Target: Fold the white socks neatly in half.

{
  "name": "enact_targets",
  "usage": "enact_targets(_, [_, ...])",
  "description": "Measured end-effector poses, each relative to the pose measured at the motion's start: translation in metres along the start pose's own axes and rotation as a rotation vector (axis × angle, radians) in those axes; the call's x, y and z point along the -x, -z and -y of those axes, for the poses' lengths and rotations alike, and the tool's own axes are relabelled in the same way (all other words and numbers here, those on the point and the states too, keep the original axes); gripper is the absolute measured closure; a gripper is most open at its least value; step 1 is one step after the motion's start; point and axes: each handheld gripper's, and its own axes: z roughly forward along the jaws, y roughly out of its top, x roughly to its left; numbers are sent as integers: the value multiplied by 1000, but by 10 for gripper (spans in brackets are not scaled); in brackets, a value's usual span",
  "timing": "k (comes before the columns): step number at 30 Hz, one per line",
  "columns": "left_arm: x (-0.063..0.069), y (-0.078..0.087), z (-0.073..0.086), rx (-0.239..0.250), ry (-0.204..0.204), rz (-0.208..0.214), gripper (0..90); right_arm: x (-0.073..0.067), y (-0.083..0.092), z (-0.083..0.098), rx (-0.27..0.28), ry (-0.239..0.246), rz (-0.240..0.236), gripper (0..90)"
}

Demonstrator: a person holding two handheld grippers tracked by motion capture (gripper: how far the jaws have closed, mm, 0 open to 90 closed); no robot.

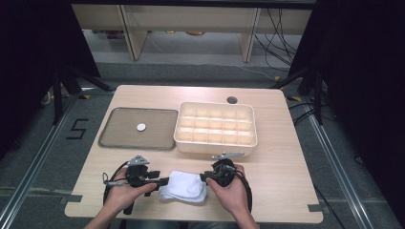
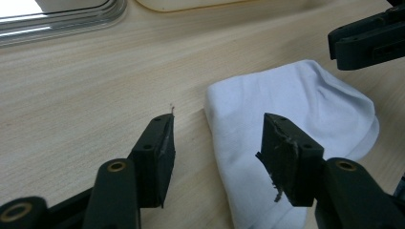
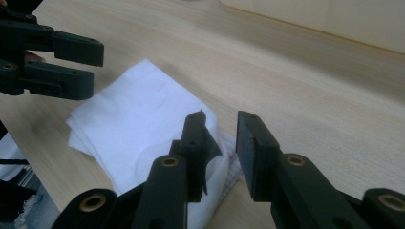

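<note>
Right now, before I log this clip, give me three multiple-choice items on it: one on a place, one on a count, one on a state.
1. Where does the white cloth lie?
A. in the tray
B. on the table between the two grippers
C. in the divided box

2. How many small round discs lie in the grey tray?
A. one
B. three
C. none

3. How do the left gripper's jaws stand?
A. shut on the cloth
B. shut on nothing
C. open, over the cloth's edge

Key: 1 B, the high view shows it between left gripper and right gripper; 2 A, a single white disc; 3 C, a clear gap shows between the jaws.
</note>
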Motion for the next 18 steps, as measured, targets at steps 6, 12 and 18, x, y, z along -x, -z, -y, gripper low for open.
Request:
enact_targets(6, [-1, -3, 0, -21, 8, 3, 425, 1, 4, 0, 7, 7, -1, 720])
enact_targets(12, [1, -4, -3, 2, 26, 7, 424, 2, 3, 2, 31, -4, 11, 717])
enact_targets(18, [0, -4, -3, -17, 5, 11, 427, -2, 6, 3, 9, -57, 18, 717])
